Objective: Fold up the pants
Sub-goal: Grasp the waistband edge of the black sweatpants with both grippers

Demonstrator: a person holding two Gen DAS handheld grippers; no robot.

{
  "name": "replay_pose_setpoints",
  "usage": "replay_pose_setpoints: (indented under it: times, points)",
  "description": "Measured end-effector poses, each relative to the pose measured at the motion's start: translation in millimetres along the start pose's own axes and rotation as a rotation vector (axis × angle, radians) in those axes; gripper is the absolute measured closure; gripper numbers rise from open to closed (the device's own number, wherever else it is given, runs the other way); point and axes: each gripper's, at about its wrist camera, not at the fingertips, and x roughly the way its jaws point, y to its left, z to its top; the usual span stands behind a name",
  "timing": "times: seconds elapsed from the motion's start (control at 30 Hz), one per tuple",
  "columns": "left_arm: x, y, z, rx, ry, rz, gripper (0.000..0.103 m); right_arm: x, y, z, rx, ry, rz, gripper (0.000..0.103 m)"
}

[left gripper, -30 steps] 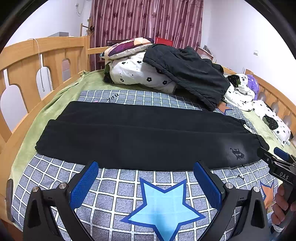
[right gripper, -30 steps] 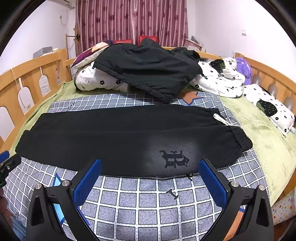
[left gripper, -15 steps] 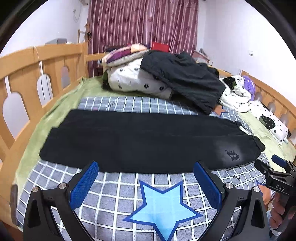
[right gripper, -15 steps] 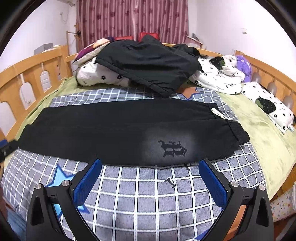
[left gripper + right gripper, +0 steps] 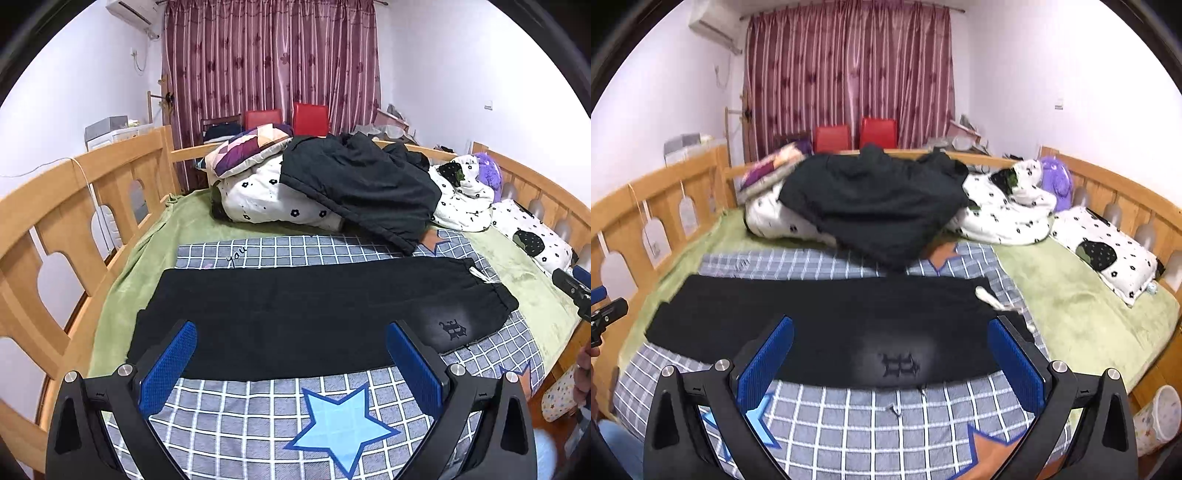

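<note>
Compared with a second ago, both my tongs have pulled back and risen, so the whole bed is in view. To me this means a pause between folds, not a grasp. The left gripper (image 5: pixel 291 360) is wide open and holds nothing; the right gripper (image 5: pixel 891 356) is the same. The long black fabric pants (image 5: pixel 317 310) lie flat across the grey checked blanket (image 5: pixel 258 424), already doubled leg on leg, waistband to the right. They rest ahead of and below both tongs, not touching them.
</note>
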Motion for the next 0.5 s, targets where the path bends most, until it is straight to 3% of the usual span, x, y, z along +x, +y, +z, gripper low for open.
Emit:
replay_pose_setpoints:
  times: [0.13, 0.27, 0.4, 0.5]
  points:
    - [9, 24, 10, -0.061, 0.029, -0.045, 0.000, 8, -11, 6, 0.002, -0.024, 0.007, 0.000]
    - [43, 54, 0, -0.123, 0.048, -0.019, 0.000, 46, -23, -8, 0.014, 0.052, 0.067, 0.007]
    - [104, 89, -36, -0.179, 0.122, 0.021, 0.000, 107, -39, -45, 0.025, 0.192, 0.092, 0.024]
    - [140, 107, -73, -0.210, 0.149, 0.034, 0.008, 144, -54, -74, 0.066, 0.256, 0.090, 0.028]
